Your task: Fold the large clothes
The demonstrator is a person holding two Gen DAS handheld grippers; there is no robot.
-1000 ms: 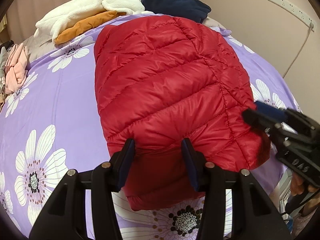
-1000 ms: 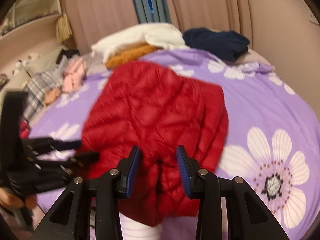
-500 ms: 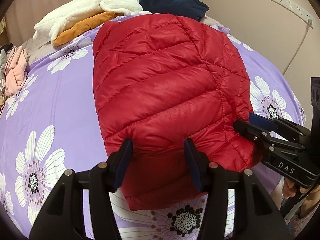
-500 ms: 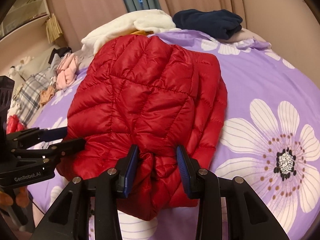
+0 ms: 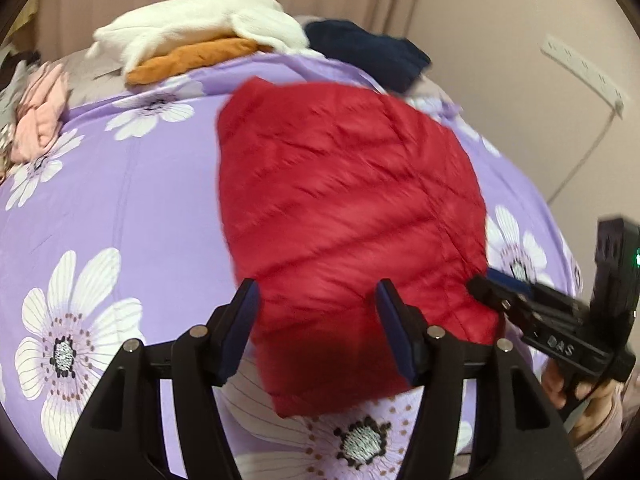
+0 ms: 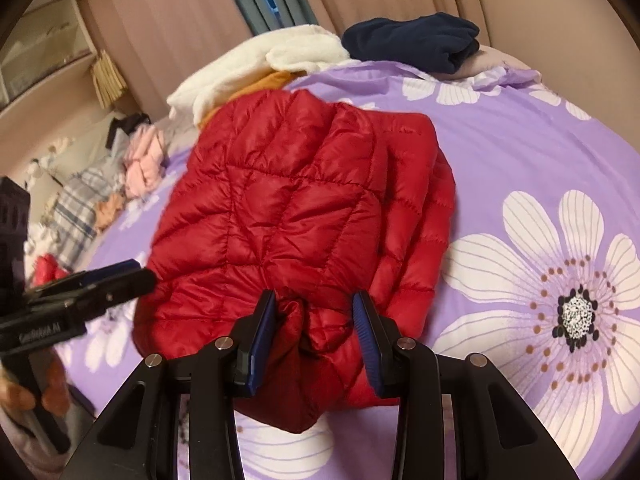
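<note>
Your left gripper wide, over red jacket mid-frame; right gripper wide too, straddling bunched hem, purple bedspread underneath.

Our left gripper is black plastic with dark blue pads lining its fingers and round silver screws on the knuckles; our right gripper matches it, blue pads ribbed; seen from the left, the right one bears white letters and a green light; bare fingers and a pale sleeve show near its handle.
</note>
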